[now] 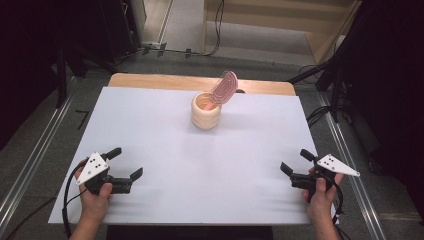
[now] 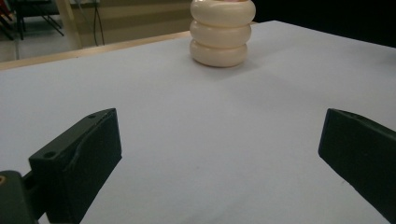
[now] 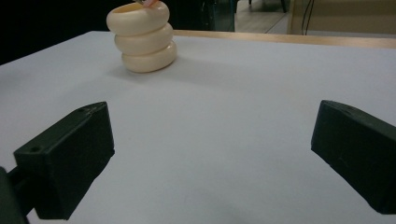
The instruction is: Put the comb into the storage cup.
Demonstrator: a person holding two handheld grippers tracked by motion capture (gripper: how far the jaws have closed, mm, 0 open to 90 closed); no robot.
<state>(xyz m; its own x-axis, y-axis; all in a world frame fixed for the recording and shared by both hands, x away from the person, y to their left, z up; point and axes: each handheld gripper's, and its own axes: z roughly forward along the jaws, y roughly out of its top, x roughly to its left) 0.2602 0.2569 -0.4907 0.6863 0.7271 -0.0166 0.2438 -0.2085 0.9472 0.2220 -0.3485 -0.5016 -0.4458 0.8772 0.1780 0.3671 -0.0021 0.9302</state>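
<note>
Up near the far middle of the white tabletop (image 1: 165, 150) we see a cream cup (image 1: 206, 111) shaped like three stacked, rounded rings, smooth and slightly glossy, with a pink oval piece (image 1: 224, 88) ridged in concentric lines leaning out of its mouth toward the right; what that piece is exactly we cannot make out. The sheet covering the tabletop is matte and plain, and a strip of pale wood shows along its far edge. Our left claw (image 1: 127, 163) rests at the near left with its blocky black jaws spread wide and nothing between them; the right claw (image 1: 296, 162) sits at the near right, likewise spread and holding nothing. Both are well apart from the cup. Each carries a grey three-cornered plate and a trailing cable. In the left gripper view the cup's top is cut off by the frame; in the right gripper view just a sliver of pink shows above its rim.
</note>
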